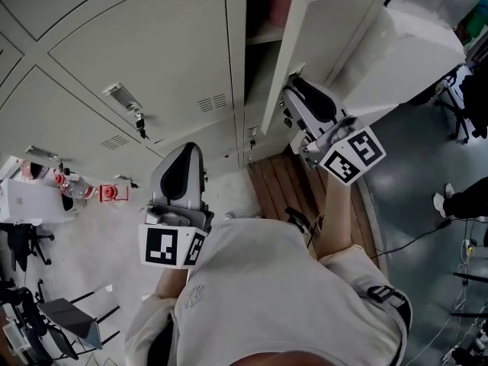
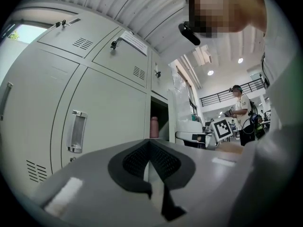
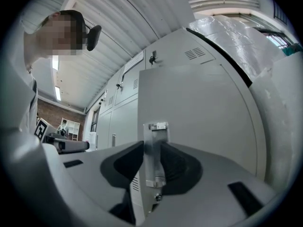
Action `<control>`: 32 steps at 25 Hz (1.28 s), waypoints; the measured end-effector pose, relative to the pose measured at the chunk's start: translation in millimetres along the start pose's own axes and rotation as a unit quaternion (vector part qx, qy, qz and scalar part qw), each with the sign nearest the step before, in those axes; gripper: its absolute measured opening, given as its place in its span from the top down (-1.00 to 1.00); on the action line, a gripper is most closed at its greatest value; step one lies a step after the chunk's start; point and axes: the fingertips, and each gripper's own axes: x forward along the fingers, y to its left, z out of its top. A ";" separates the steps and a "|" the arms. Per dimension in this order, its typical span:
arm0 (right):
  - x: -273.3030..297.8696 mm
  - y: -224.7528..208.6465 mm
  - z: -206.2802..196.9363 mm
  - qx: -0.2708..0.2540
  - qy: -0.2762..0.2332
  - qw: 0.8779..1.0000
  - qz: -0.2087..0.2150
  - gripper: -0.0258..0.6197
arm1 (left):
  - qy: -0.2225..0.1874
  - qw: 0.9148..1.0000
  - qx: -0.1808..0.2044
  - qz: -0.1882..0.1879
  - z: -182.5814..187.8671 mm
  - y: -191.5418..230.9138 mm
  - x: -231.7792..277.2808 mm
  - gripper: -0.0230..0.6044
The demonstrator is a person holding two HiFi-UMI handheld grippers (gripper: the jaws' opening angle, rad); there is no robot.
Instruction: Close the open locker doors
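One grey locker door [image 1: 320,44] stands ajar in the bank of lockers [image 1: 145,52]; in the left gripper view the door [image 2: 173,115] shows edge-on beside the open compartment. My right gripper [image 1: 293,90] is at this door's free edge. In the right gripper view the door's metal handle [image 3: 154,152] and edge sit between the pads, and the right gripper [image 3: 152,161] is shut on them. My left gripper [image 1: 185,151] hangs lower left, off the lockers, and the left gripper [image 2: 150,161] is shut with nothing in it.
A pink bottle [image 2: 154,126] stands inside the open compartment. A plastic-wrapped white cabinet [image 1: 408,52] stands right of the door. Wooden slats [image 1: 278,181] lie below the lockers. Office chairs [image 1: 30,239] and red items [image 1: 110,193] are at the left. A person [image 2: 241,115] stands far back.
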 end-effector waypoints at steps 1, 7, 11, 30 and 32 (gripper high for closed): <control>4.0 -0.8 -0.5 0.000 0.000 1.000 0.000 0.65 | 0.000 1.000 0.000 0.003 0.5 3.0 -0.1 0.92; 26.6 -6.2 -5.2 0.003 0.001 1.000 0.003 0.65 | 0.002 1.000 0.001 0.017 -0.1 21.0 0.9 0.92; 38.7 -10.9 -6.9 0.003 0.002 1.000 0.003 0.65 | 0.002 1.000 0.002 0.027 0.0 31.1 1.7 0.92; 76.2 -38.0 -18.9 -0.009 0.017 0.999 -0.037 0.65 | 0.006 0.999 0.002 0.048 -1.3 60.5 4.2 0.92; 77.4 -38.9 -18.7 -0.009 0.016 0.999 -0.042 0.65 | 0.006 0.999 0.002 0.049 -0.8 62.5 3.8 0.92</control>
